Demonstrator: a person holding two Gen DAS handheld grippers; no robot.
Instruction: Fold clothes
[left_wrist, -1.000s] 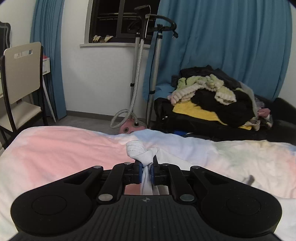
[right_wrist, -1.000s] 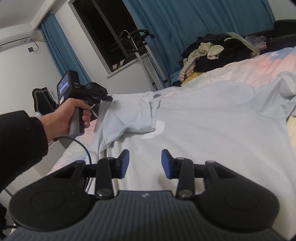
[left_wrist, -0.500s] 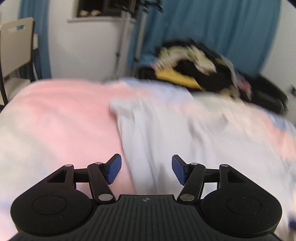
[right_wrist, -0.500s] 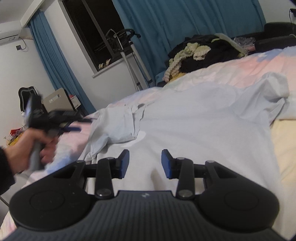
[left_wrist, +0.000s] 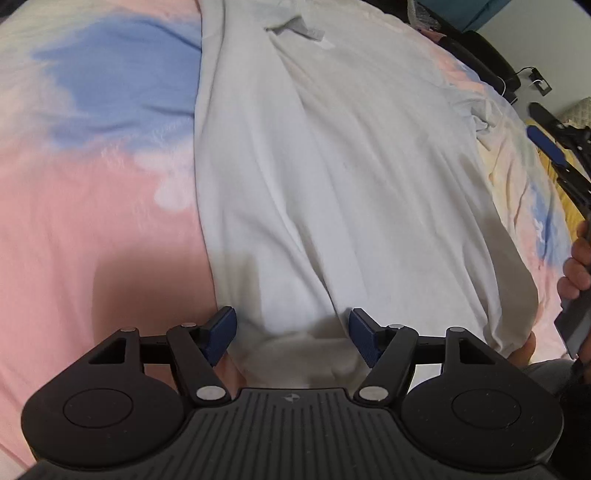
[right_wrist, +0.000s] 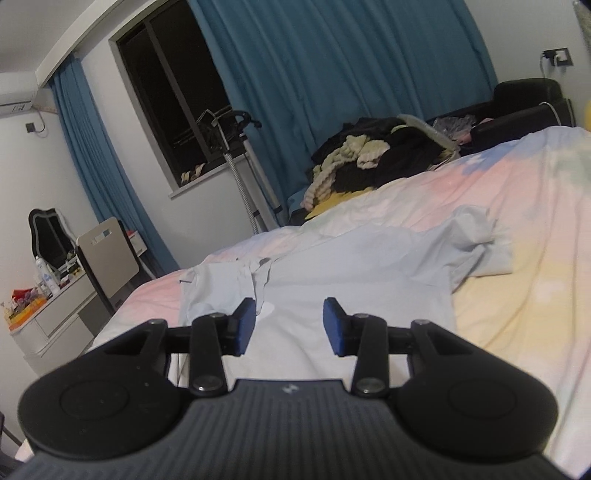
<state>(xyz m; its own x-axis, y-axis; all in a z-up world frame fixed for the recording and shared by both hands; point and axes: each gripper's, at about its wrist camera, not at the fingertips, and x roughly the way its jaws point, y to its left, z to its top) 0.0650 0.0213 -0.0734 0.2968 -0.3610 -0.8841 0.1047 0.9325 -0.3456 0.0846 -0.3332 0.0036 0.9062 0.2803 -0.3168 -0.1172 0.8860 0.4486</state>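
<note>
A pale white-blue shirt (left_wrist: 332, 166) lies spread on the bed, collar at the far end, one sleeve bunched at the right. My left gripper (left_wrist: 291, 334) is open and empty, looking down on the shirt's near hem, which lies between its blue pads. In the right wrist view the same shirt (right_wrist: 351, 280) lies flat with its collar folded at the left. My right gripper (right_wrist: 290, 325) is open and empty just above the shirt's lower part. The right gripper's fingers (left_wrist: 546, 144) and the hand holding it show at the left wrist view's right edge.
The bed cover (left_wrist: 92, 221) is pink, blue and pale yellow. A pile of dark and yellow clothes (right_wrist: 376, 158) lies beyond the bed. A garment steamer (right_wrist: 236, 166), a chair (right_wrist: 107, 258) and a dresser (right_wrist: 48, 306) stand at the left by the window.
My left gripper let go of the white cloth it pinched, opened, and swung down over the shirt's near hem. My right gripper stayed open over the shirt.
</note>
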